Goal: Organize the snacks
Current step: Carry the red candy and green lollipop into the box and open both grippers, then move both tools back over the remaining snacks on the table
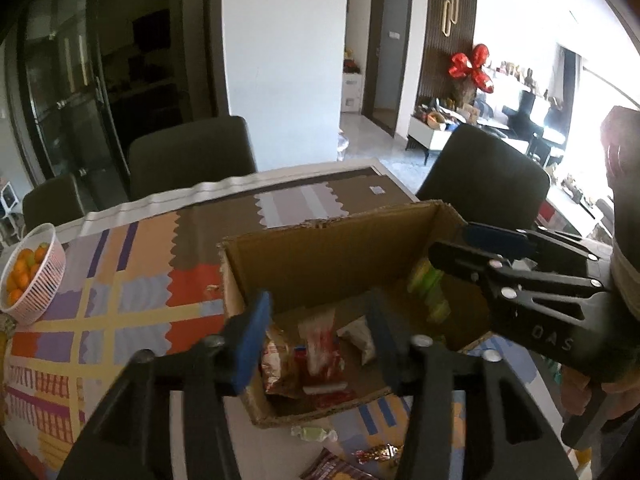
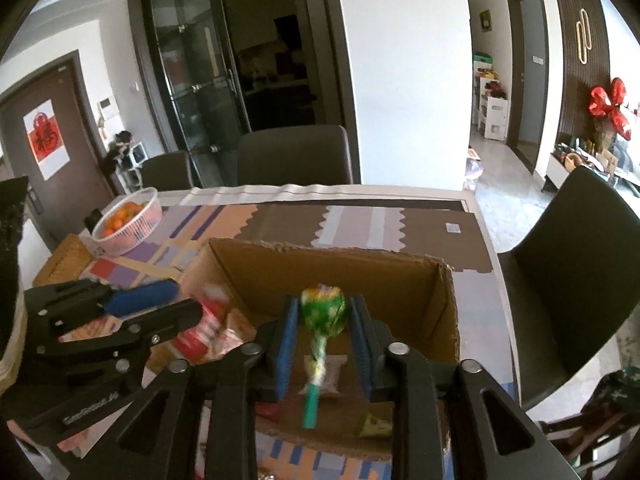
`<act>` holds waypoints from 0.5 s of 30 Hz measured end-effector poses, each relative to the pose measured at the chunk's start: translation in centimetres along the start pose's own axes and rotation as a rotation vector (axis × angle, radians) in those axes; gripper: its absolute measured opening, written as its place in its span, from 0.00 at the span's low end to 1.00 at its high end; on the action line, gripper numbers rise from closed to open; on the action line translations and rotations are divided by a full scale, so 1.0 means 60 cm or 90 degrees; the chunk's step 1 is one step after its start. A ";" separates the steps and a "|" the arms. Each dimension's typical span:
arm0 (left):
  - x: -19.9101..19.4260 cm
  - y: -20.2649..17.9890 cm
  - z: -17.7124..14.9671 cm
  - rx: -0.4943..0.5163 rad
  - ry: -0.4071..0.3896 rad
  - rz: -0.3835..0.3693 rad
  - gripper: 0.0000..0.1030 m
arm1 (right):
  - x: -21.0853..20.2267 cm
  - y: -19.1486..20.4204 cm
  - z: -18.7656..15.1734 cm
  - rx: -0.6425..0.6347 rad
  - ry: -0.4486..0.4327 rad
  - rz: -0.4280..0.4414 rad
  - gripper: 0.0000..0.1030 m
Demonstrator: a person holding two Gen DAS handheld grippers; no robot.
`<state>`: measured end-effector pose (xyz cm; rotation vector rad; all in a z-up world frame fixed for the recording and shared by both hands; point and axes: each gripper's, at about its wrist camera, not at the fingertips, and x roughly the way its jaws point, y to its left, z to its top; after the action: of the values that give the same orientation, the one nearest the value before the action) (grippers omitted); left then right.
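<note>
Snacks (image 1: pixel 316 344) piled in open cardboard box (image 1: pixel 320 256) on patterned tablecloth (image 1: pixel 120 280), more wrappers (image 1: pixel 376 452) loose on cloth near box. Lollipop (image 2: pixel 322 312) blurred between right gripper (image 2: pixel 322 344) pads over box, pads clear of it, jaws partly apart. Left gripper (image 1: pixel 316 332) jaws partly apart over box, red-white packet (image 1: pixel 320 340) blurred below, untouched. Basket of oranges (image 1: pixel 30 276) far left. Chairs (image 1: pixel 192 152) beyond table.

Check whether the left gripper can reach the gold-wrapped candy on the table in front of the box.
Probably yes: candy lies uncovered outside the cardboard box, close beneath the open left gripper.
</note>
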<state>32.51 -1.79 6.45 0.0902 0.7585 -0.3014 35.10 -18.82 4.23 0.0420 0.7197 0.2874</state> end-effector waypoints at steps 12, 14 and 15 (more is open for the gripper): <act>-0.087 0.000 -0.059 0.000 -0.042 0.038 0.63 | -0.081 0.036 -0.066 -0.027 -0.055 -0.007 0.51; -0.102 -0.003 -0.070 0.005 -0.049 0.048 0.65 | -0.093 0.047 -0.080 -0.037 -0.058 -0.003 0.51; -0.106 -0.004 -0.074 0.007 -0.052 0.052 0.65 | -0.097 0.051 -0.085 -0.040 -0.058 0.001 0.52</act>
<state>25.15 0.31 7.65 0.1182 0.6712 -0.2309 26.83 -17.79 4.57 -0.0041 0.6205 0.3077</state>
